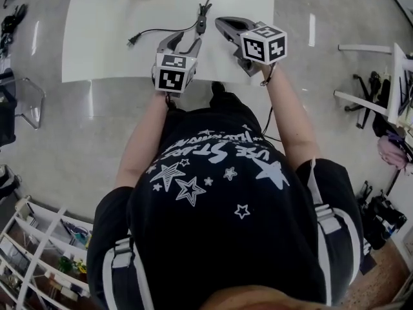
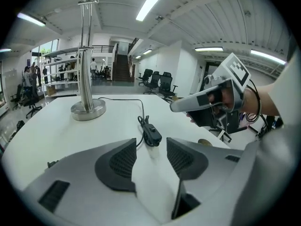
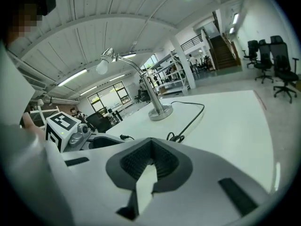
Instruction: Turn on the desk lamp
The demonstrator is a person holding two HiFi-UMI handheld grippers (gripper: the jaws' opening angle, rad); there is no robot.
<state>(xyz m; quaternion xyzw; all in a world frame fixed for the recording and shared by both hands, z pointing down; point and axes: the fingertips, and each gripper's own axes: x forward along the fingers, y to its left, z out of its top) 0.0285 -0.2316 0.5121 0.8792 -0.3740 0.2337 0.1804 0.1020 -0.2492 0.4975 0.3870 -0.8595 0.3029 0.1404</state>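
**Two handheld tongs over a white worktop, left pair open at a lamp's cord switch**

Two handheld tongs are held out by a person over a white worktop (image 1: 103,44). The left tongs (image 2: 151,150) are low over the surface with the jaws wide apart. Nothing is gripped between them. A black inline switch (image 2: 151,135) lies on the worktop just past the jaw tips, lined up with the gap, and neither pad presses on it.

The switch sits on a thin black cord (image 2: 123,99). The cord runs back to the round metal base of the desk lamp (image 2: 86,69), which stands upright at the far side of the worktop, ahead and to the left of the left tongs. The lamp's curved neck carries its head out to the side. The cord's plug (image 1: 133,40) lies loose on the worktop.

The right tongs (image 3: 150,147) are held just to the right of the left pair, above the surface. Their jaw tips are closed together with nothing between them.
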